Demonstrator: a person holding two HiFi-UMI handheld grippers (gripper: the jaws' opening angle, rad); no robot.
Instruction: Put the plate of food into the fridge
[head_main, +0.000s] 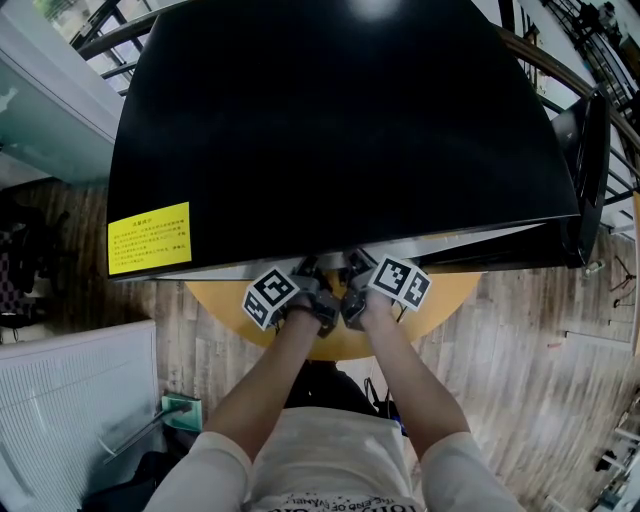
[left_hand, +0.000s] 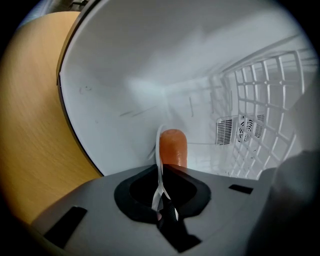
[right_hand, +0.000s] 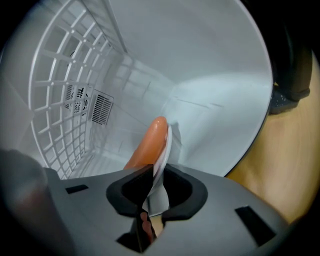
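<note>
A white plate (left_hand: 159, 150) shows edge-on inside the black fridge (head_main: 340, 130), with an orange sausage (left_hand: 173, 147) lying on it. My left gripper (left_hand: 161, 202) is shut on the plate's near rim. In the right gripper view, the plate (right_hand: 165, 150) and the sausage (right_hand: 150, 142) sit just ahead of my right gripper (right_hand: 155, 205). Its jaws stand a little apart around the rim, and the rim leans on one of them. In the head view both grippers (head_main: 312, 285) (head_main: 355, 280) reach under the fridge's top edge, which hides their tips and the plate.
The fridge stands on a round wooden table (head_main: 220, 300) and carries a yellow label (head_main: 148, 238). Inside are white walls, a white wire rack (right_hand: 55, 100) on one side and a fan vent (left_hand: 240, 130) at the back. The fridge door (head_main: 590, 180) hangs open at the right.
</note>
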